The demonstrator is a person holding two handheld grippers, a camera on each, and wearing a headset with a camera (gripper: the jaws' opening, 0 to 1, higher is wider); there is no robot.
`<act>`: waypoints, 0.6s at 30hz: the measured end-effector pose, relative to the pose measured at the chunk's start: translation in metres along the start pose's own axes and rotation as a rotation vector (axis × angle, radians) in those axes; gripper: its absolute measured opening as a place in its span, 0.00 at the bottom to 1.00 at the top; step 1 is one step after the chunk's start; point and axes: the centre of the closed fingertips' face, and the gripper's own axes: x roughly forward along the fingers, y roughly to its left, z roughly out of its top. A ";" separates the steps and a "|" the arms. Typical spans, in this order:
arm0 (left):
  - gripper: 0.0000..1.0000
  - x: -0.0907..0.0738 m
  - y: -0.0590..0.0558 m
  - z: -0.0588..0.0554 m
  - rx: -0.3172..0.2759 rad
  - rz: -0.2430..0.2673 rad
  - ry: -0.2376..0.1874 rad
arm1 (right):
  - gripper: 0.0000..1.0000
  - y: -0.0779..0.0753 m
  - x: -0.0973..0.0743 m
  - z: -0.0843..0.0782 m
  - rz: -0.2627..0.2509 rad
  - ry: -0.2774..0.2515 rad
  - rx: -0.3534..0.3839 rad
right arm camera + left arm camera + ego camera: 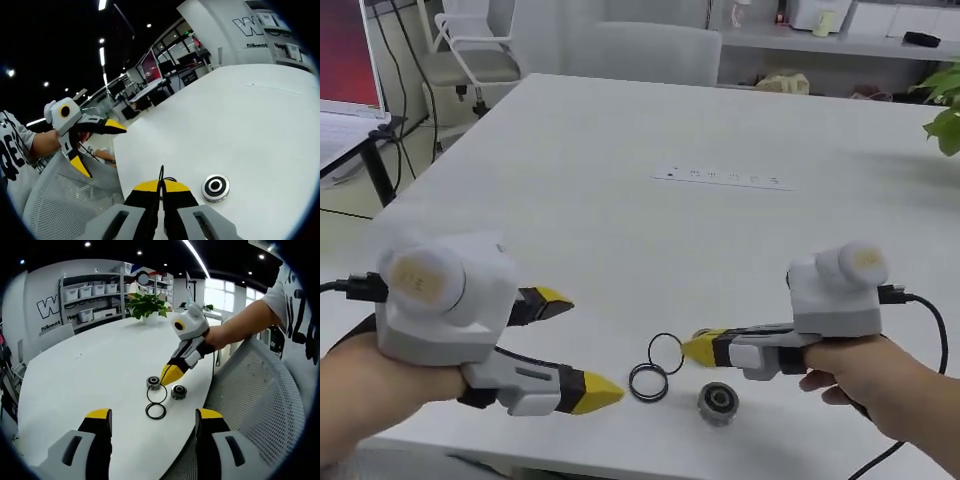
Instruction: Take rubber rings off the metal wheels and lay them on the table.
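Two rubber rings [632, 384] lay touching on the table [620, 180], a metal wheel [718, 402] just beside them. Your right gripper [686, 348] was clamped on the thin ring [651, 352]; your left gripper [595, 345] gaped wide, holding nothing.

two black rings and two metal wheels by the near edge

the thin ring [650, 353] is a fine black loop low over the white counter [620, 200], its right side pinched in the closed tips of the right claw [692, 348]. whether it rests flat cannot be told. the thick ring [632, 382], a heavier black band, lies flat just near and left of it, rims touching. the near wheel [718, 402] lies flat to the right of the thick ring, slightly apart: a silver rim, a dark band, a centre hole. the far wheel [153, 383], silver too, sits beside the thin ring, partly hidden by the claw tip.
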 end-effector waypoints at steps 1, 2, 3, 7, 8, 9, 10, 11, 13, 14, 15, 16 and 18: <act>0.65 0.000 0.000 0.000 0.000 0.000 -0.002 | 0.00 0.001 0.002 -0.001 0.004 0.006 0.002; 0.65 0.000 0.000 0.000 -0.004 0.001 -0.007 | 0.00 0.001 0.003 -0.002 0.007 0.012 0.003; 0.65 0.000 0.000 0.000 -0.007 0.001 -0.009 | 0.00 0.001 0.004 -0.003 0.010 0.017 0.004; 0.66 -0.001 0.002 0.000 -0.024 0.005 -0.016 | 0.00 0.002 0.009 -0.007 0.021 0.040 0.011; 0.66 -0.002 0.003 0.000 -0.026 0.005 -0.017 | 0.00 0.002 0.009 -0.007 0.022 0.041 0.013; 0.66 -0.002 0.003 0.000 -0.029 0.008 -0.018 | 0.00 0.002 0.010 -0.008 0.025 0.045 0.017; 0.66 -0.002 0.003 0.000 -0.029 0.010 -0.020 | 0.00 0.002 0.011 -0.009 0.029 0.048 0.021; 0.66 -0.002 0.004 0.001 -0.028 0.012 -0.021 | 0.00 0.002 0.013 -0.010 0.033 0.054 0.028; 0.65 -0.002 0.004 0.001 -0.026 0.014 -0.022 | 0.00 0.002 0.014 -0.012 0.036 0.060 0.033; 0.65 -0.002 0.004 0.001 -0.024 0.015 -0.022 | 0.00 0.002 0.015 -0.013 0.039 0.064 0.039; 0.65 -0.003 0.005 0.001 -0.021 0.017 -0.022 | 0.00 0.002 0.016 -0.013 0.042 0.066 0.043; 0.65 -0.003 0.005 0.001 -0.020 0.018 -0.022 | 0.00 0.002 0.016 -0.014 0.045 0.068 0.047; 0.65 -0.003 0.005 0.000 -0.017 0.019 -0.020 | 0.00 0.002 0.017 -0.015 0.050 0.072 0.056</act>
